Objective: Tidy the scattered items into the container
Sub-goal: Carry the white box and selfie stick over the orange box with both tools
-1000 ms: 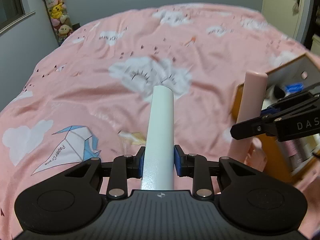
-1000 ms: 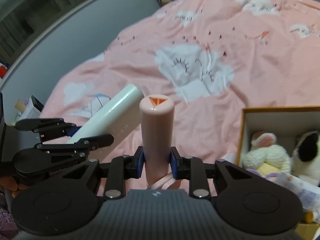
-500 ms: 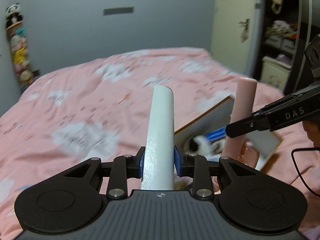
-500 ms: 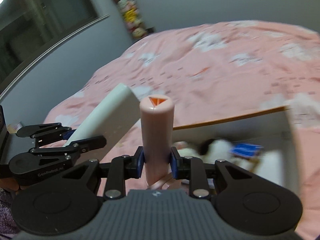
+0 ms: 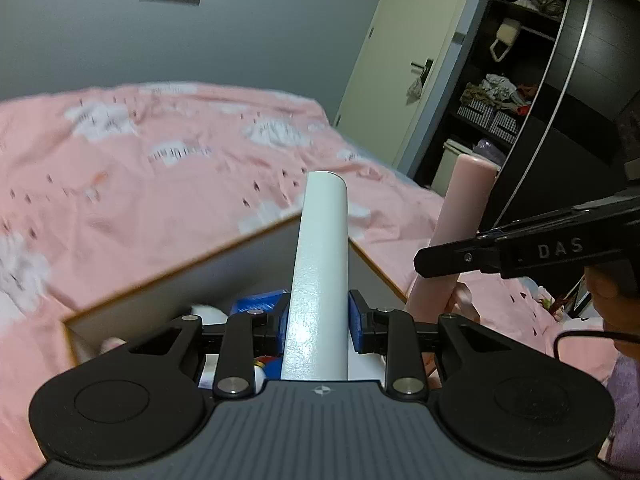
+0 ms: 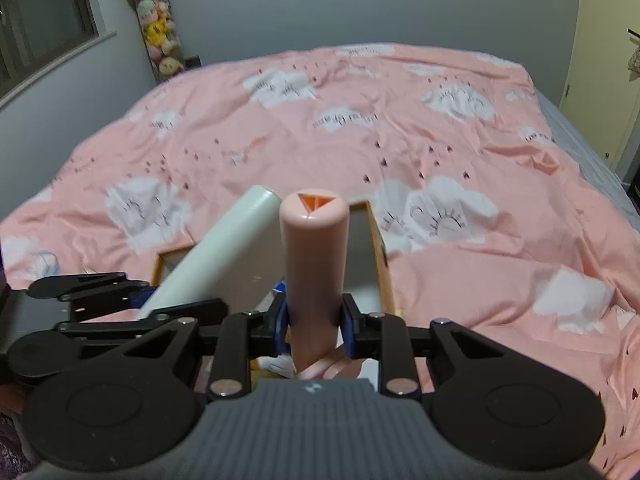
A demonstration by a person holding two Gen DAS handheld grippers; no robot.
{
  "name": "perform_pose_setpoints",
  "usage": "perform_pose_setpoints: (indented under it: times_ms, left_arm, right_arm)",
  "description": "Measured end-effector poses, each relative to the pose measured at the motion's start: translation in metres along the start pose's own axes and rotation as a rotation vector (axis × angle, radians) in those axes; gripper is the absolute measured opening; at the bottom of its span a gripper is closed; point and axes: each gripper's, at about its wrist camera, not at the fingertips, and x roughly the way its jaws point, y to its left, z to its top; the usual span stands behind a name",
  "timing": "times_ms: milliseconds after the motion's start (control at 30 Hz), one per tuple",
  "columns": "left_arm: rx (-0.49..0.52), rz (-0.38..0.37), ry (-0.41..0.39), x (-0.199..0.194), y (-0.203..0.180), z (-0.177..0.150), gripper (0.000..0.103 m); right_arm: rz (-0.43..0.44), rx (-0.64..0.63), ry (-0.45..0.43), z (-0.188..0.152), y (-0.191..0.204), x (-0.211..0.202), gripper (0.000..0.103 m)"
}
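Left tongs (image 5: 320, 322): standing narrowly apart and clamping the white tube (image 5: 320, 276) between the two blue pads; the pads are pressing on its lower part, one on each side.
White tube, axis: its long axis is running straight ahead along the fingers of the left tongs, with the rounded free end pointing forward and upward, away from the camera; in the right wrist view the same tube (image 6: 216, 256) is slanting up to the right, its tip lying just beside the top of the pink tube.
Right tongs (image 6: 314, 326): also standing narrowly apart and gripping the pink tube (image 6: 314, 264) low on its body, blue pads pressing both sides.
Pink tube, axis: pointing forward along the right tongs' fingers, its flat end cap with an orange triangle mark facing the camera's upper field; in the left wrist view it (image 5: 460, 224) is rising to the right of the left tongs, crossed by a black finger of the right tongs (image 5: 520, 248).
Container (image 5: 180, 268): an open box with a brown rim, lying on the bed (image 6: 440, 140) directly below and ahead of both tongs; both tubes are hanging above its opening.
Box contents: a blue packet (image 5: 260, 300) is showing just left of the white tube; other items are blurred.
Bed cover: pink with white clouds, spreading beyond the box.
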Motion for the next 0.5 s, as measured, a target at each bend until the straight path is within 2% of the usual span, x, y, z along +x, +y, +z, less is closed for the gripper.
perform_pose_setpoints:
  times_ms: [233, 500]
  left_arm:
    - [-0.073, -0.025, 0.023, 0.041, 0.001, -0.022, 0.033]
    - [-0.036, 0.039, 0.020, 0.061, -0.007, -0.044, 0.033]
  right_arm:
    - [-0.002, -0.065, 0.098, -0.004, -0.006, 0.033, 0.029]
    - [0.003, -0.138, 0.242, -0.007, 0.003, 0.066, 0.029]
